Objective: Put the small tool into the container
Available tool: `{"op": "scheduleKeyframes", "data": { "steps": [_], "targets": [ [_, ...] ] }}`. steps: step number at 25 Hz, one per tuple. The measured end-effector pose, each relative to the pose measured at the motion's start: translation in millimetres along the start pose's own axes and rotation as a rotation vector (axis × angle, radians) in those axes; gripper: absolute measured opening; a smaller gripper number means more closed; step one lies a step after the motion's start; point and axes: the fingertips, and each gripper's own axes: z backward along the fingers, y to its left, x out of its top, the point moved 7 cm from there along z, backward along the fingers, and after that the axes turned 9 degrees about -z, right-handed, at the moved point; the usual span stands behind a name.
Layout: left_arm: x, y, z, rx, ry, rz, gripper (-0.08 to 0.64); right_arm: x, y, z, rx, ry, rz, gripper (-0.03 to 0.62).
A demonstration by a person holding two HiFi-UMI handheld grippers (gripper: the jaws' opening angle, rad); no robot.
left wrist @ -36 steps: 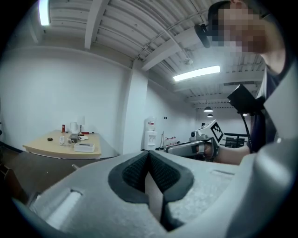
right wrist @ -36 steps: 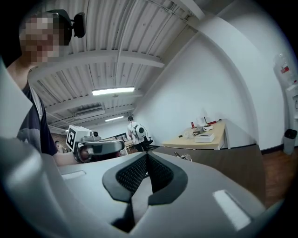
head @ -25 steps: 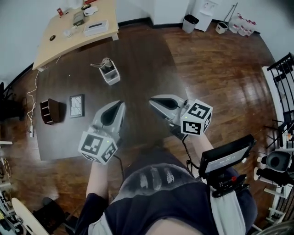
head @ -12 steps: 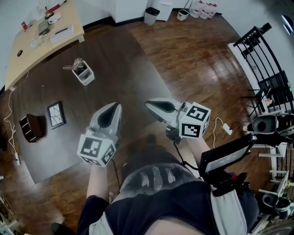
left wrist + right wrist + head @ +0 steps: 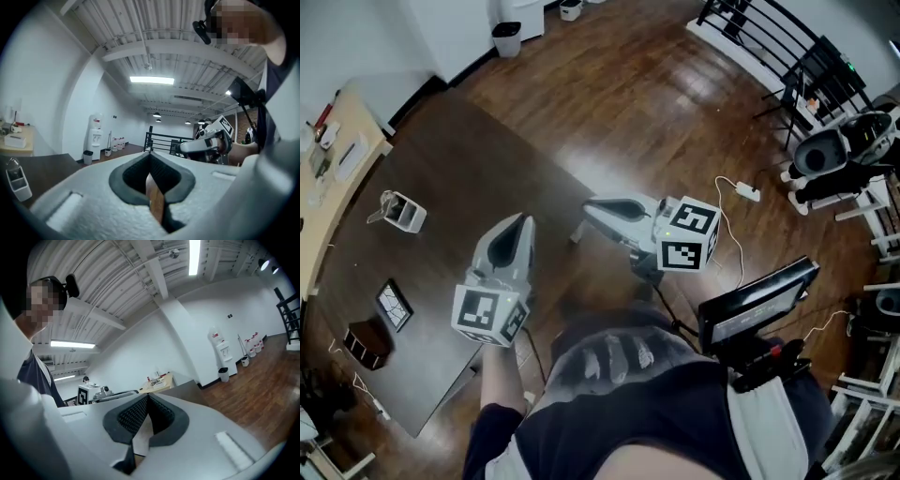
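A small white container (image 5: 403, 214) stands on the dark table (image 5: 459, 159) at the left of the head view, and a thin metal piece (image 5: 379, 201) pokes out of its top. The same container (image 5: 16, 179) shows at the left edge of the left gripper view. My left gripper (image 5: 523, 219) hovers over the table's right part, far from the container, shut with nothing in it. My right gripper (image 5: 587, 204) is held past the table's edge over the wood floor, also shut and empty. Each gripper view shows its own jaws closed: left gripper (image 5: 150, 157), right gripper (image 5: 147, 397).
A framed picture (image 5: 392, 302) and a dark brown box (image 5: 364, 345) lie on the table's near left. A beige desk (image 5: 337, 159) with clutter stands beyond. A trash bin (image 5: 508, 37), black racks (image 5: 787, 56) and a white cable (image 5: 741, 192) are on the floor.
The head view has swung to the right, so the table and container have slid to the left and farther from the grippers. Both grippers stay shut in front of the body.
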Motion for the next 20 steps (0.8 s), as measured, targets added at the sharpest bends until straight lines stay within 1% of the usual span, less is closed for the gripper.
{"op": "scheduleKeyframes", "data": {
  "steps": [2, 5, 6, 8, 10, 12, 15, 16, 20],
  "targets": [
    [2.1, -30.2, -27.2, -0.038, 0.014, -0.047, 0.0, 2.9, -14.9, 31.1, -0.022, -0.018, -0.007, 0.002],
    [14.1, -79.2, -65.8, -0.142, 0.004, -0.024, 0.0, 7.9, -32.9, 82.6, -0.032, -0.056, -0.033, 0.002],
    [20.6, -94.8, -78.7, -0.165, 0.001, -0.029, 0.0, 10.8, -39.9, 100.4, -0.031, -0.072, -0.04, 0.002],
    [31.6, -123.3, -106.1, -0.185, 0.007, -0.065, 0.0, 17.0, -55.2, 135.1, -0.031, -0.1, -0.043, 0.002],
    [36.3, -147.3, -132.1, -0.192, 0.03, -0.07, 0.0, 18.3, -68.3, 164.9, -0.04, -0.111, -0.048, 0.002],
    [35.7, -170.3, -156.2, -0.219, 0.048, -0.078, 0.0, 15.3, -79.6, 190.3, -0.051, -0.112, -0.054, 0.002],
    [33.3, -207.7, -189.2, -0.289, 0.077, -0.161, 0.0, 12.3, -93.0, 232.1, -0.062, -0.13, -0.066, 0.002],
    [34.8, -219.7, -199.0, -0.308, 0.084, -0.175, 0.0, 12.1, -97.2, 247.3, -0.068, -0.144, -0.073, 0.002],
    [51.9, -260.9, -237.6, -0.355, 0.062, -0.149, 0.0, 16.0, -118.5, 299.0, -0.111, -0.193, -0.105, 0.002]
  ]
}}
